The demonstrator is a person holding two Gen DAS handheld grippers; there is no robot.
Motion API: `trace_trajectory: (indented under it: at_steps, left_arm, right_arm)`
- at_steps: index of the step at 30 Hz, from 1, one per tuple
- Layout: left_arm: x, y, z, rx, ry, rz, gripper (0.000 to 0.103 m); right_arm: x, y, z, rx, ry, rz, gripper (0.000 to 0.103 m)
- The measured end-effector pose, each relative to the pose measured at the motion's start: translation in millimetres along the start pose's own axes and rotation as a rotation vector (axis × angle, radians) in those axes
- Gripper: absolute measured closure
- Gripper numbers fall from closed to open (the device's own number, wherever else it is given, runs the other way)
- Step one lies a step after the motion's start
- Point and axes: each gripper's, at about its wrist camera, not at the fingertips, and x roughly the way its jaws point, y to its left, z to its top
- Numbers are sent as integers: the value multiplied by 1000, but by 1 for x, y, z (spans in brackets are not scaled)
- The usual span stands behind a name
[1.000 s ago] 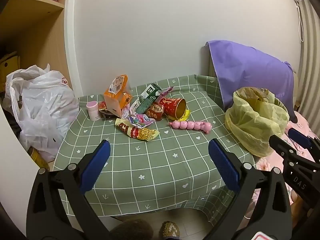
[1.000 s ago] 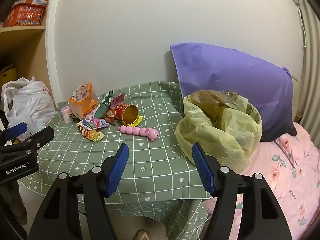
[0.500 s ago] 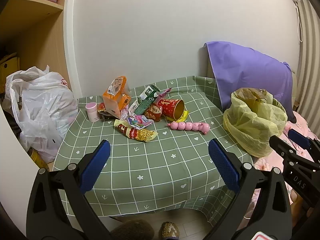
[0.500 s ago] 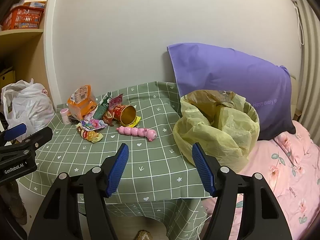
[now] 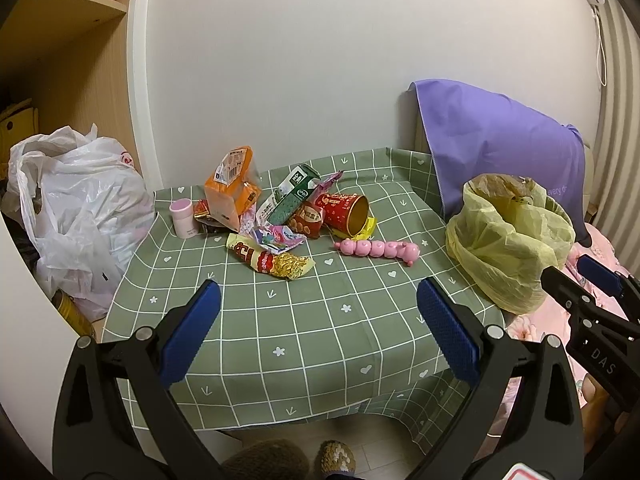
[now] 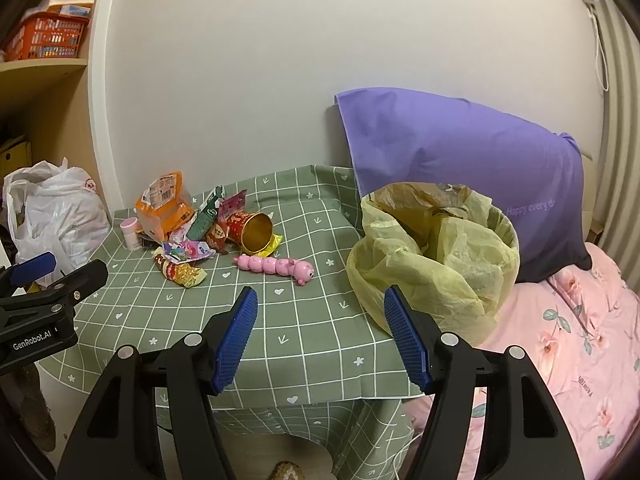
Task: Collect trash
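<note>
Trash is piled at the far side of the green checked tablecloth (image 5: 320, 320): an orange snack bag (image 5: 232, 188), a green carton (image 5: 294, 196), a red cup on its side (image 5: 344, 214), a yellow-red wrapper (image 5: 272, 261) and a pink caterpillar toy (image 5: 378, 249). A yellow trash bag (image 5: 508, 240) stands open at the table's right edge. My left gripper (image 5: 318, 334) hangs open over the near table edge, holding nothing. My right gripper (image 6: 320, 330) is open too, just left of the yellow trash bag (image 6: 432, 256), with the pink caterpillar toy (image 6: 276, 266) beyond it.
A small pink jar (image 5: 183, 218) stands left of the pile. A full white plastic bag (image 5: 80, 216) sits off the table's left side below wooden shelves (image 5: 76, 4). A purple pillow (image 6: 460, 168) and pink floral bedding (image 6: 572, 344) lie to the right. Slippered feet (image 5: 336, 456) show below.
Both views have drifted slightly, as if the grippers eased back and up from the table. Nothing on the table has moved and both grippers stay open.
</note>
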Motion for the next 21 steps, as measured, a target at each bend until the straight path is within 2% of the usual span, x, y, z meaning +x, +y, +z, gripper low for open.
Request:
trace_trajectory:
  at_steps: [21]
  left_arm:
    - [1,0,2,1,0,-2,9]
  right_arm:
    - [2,-2,0,5,1,-2,41]
